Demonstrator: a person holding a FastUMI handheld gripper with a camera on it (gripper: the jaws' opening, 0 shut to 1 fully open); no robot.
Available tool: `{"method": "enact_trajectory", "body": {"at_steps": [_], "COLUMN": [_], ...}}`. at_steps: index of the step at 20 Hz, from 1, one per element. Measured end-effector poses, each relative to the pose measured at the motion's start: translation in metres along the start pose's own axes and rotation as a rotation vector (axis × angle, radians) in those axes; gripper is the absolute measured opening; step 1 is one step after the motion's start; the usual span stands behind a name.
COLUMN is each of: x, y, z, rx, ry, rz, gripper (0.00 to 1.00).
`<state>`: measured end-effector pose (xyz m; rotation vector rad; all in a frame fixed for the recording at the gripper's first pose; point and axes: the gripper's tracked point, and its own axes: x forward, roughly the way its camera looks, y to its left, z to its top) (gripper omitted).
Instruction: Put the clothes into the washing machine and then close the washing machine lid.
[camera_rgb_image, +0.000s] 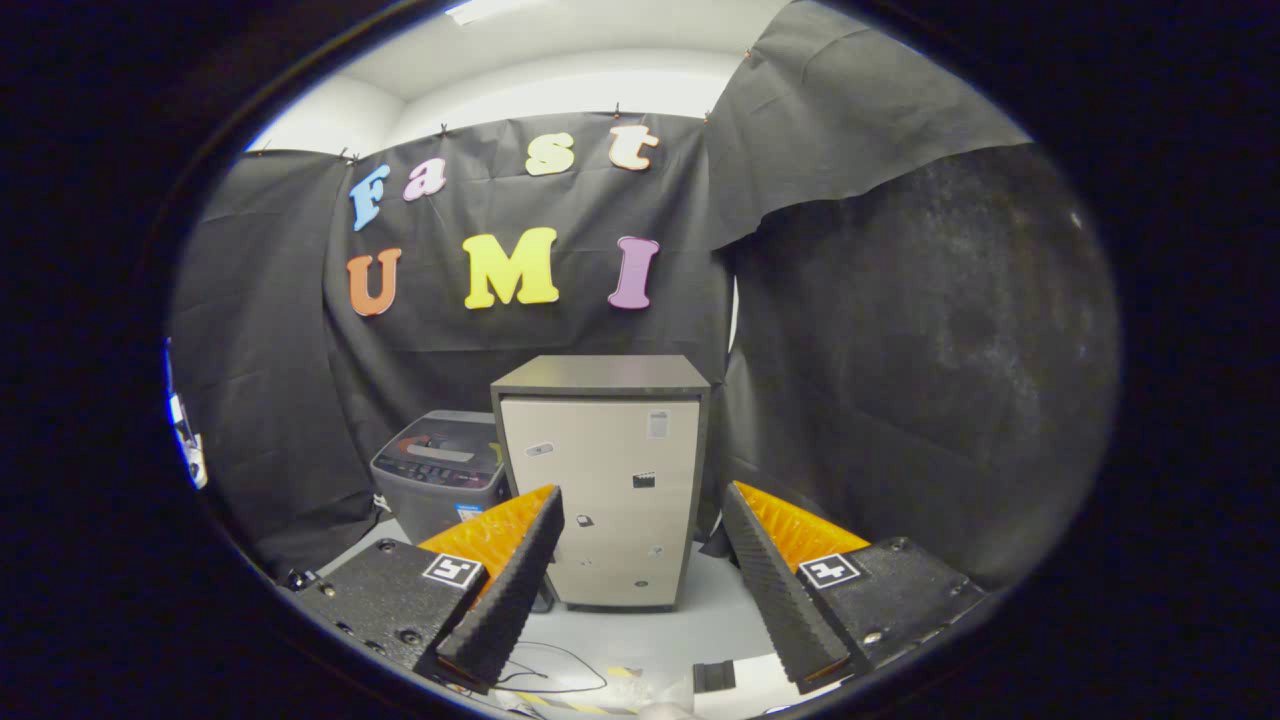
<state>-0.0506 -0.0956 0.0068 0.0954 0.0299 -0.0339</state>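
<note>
Update on the laundry booth. Found the gripper (642, 495) spread wide and holding nothing, fingers (510, 590) bare with plain air between them. Looked straight past the fingertips at a pale cabinet (600, 470) with a dark top, dead ahead and well beyond.

Spotted the washing machine (440, 465) to the left of that cabinet, tucked just beside it. Low against the black cloth wall, partly hidden behind the left finger. Made out the lid (445, 440) lying flat and down on top, as far as could be told from that far off. Couldn't see into the tub, so couldn't tell about any clothes in there.

Read that two ways: either loaded and closed up, or closed with the load yet to go in. Couldn't settle it from this.

Judged the key bit to be direction anyway. Aimed at the cabinet, not the machine, so needed a swing leftward and a good way forward for any business with that lid.

Also noticed loose cables (545, 680) on the pale floor just under the fingers. Worth minding, probably.
</note>
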Motion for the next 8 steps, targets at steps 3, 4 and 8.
{"method": "enact_trajectory", "body": {"at_steps": [3, 4, 8], "x": [-0.0018, -0.0019, -0.0028], "y": [-0.0017, -0.0022, -0.0053], "z": [0.0016, 0.0014, 0.0075], "rx": [-0.005, -0.003, 0.008], "ry": [-0.002, -0.002, -0.009], "rz": [0.001, -0.002, -0.004], "gripper": [1.0, 1.0, 1.0]}}
